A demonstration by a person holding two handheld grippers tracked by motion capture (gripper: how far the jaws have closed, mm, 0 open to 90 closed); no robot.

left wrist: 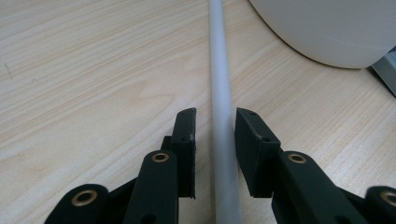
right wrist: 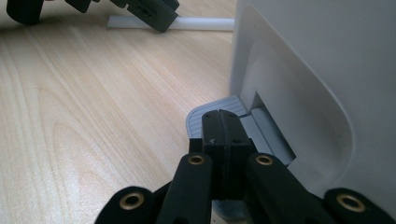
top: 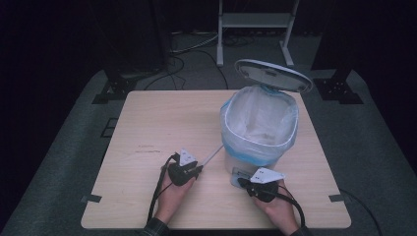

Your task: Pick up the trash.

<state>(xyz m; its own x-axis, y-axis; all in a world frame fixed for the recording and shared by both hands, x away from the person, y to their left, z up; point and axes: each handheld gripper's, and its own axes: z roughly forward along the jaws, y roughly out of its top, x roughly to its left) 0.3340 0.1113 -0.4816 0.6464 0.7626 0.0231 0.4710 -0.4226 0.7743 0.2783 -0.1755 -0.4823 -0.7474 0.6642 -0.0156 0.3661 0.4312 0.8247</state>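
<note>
- The left gripper (top: 195, 170) rested low on the wooden table (top: 147, 128), held in the person's left hand (top: 173, 194), its tips pointing toward the base of the bin.
- In the left gripper view its jaws stood apart on either side of a thin white rod (left wrist: 220, 93); a gap showed on the left side of the rod, and the right jaw looked close to it or just touching, so the rod was not clamped.
- The rod lay flat on the table and ran straight ahead from between those jaws to the foot of the white pedal bin (top: 259, 129), which sat ahead and to the right of the left gripper.
- The bin's lid (top: 273, 74) stood raised at the far side, and a white bag with a blue edge (top: 257, 123) lined the open mouth.
- The right gripper (right wrist: 219, 122), held in the right hand (top: 280, 206), had its jaws pressed fully together with nothing between them.
- Its closed tips lay on top of the grey ribbed pedal (right wrist: 198, 119) at the front foot of the bin, with the bin wall just to its right.
- In the right gripper view the left gripper (right wrist: 154, 11) appeared farther off, over the rod (right wrist: 196, 23).
</note>
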